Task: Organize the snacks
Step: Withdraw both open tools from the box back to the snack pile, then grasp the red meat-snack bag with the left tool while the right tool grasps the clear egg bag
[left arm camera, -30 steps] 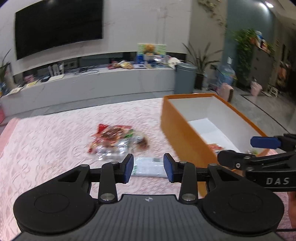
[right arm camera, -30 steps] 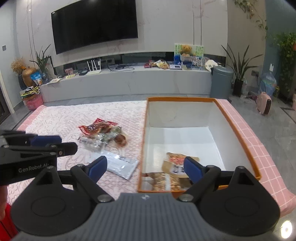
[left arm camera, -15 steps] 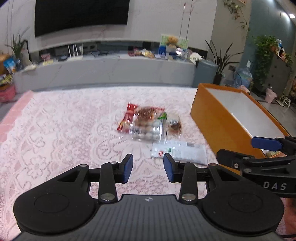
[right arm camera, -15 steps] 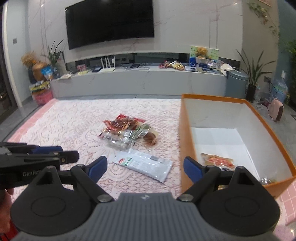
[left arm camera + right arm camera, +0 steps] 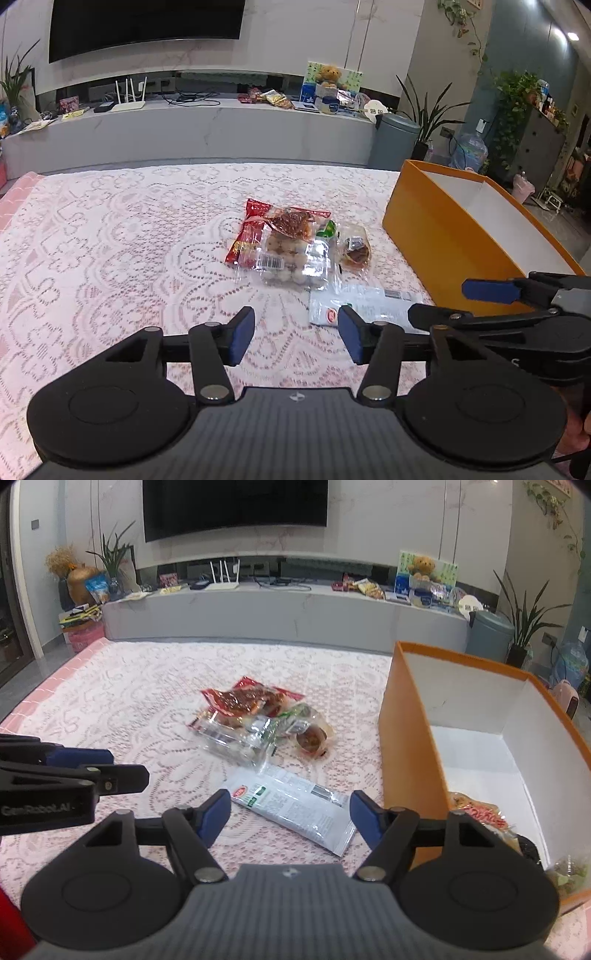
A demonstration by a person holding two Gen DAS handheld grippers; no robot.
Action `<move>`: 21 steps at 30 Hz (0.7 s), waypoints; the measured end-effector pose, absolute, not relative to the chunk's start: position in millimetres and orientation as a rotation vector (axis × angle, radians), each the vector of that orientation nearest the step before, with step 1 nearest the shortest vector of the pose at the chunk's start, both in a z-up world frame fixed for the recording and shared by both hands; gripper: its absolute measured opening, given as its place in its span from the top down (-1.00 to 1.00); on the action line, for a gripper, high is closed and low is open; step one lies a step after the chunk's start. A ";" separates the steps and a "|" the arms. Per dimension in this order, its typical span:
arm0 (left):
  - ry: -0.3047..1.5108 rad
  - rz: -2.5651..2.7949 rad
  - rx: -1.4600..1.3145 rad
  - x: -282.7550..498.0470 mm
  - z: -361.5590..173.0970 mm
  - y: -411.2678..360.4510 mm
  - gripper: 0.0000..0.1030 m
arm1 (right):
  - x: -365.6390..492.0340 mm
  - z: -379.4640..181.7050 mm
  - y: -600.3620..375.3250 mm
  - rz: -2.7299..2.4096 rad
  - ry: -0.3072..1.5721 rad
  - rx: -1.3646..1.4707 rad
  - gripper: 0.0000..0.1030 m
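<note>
A pile of snack packets (image 5: pixel 291 247) lies mid-table on the lace cloth: a red packet (image 5: pixel 240 701), a clear pack of round snacks (image 5: pixel 288 264) and a small brown one (image 5: pixel 354 251). A flat white packet (image 5: pixel 295 808) lies nearest, just ahead of my open, empty right gripper (image 5: pixel 290 814). My left gripper (image 5: pixel 295 334) is open and empty, with the white packet (image 5: pixel 365 302) just right of it. The orange box (image 5: pixel 406 746) stands on the right and holds several snacks (image 5: pixel 480 812).
The lace-covered table (image 5: pixel 92 258) has a pink edge on the left (image 5: pixel 44 690). Beyond the table are a grey TV bench (image 5: pixel 184 129), a bin (image 5: pixel 395 140) and plants. Each gripper shows at the side of the other's view.
Both grippers have moved left, away from the box, and now face the snack pile. My left gripper has opened wider. The snacks have not moved.
</note>
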State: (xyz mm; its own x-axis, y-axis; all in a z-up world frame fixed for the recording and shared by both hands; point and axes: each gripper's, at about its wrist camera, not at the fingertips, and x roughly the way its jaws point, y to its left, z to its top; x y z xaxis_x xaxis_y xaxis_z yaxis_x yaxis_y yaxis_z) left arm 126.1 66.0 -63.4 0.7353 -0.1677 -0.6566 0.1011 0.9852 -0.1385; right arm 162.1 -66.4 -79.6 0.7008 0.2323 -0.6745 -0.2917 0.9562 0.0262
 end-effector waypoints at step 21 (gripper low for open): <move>0.737 -0.141 -0.122 226.0 -72.8 64.1 -0.27 | 250.7 -111.7 -35.6 0.256 0.737 -0.211 -0.29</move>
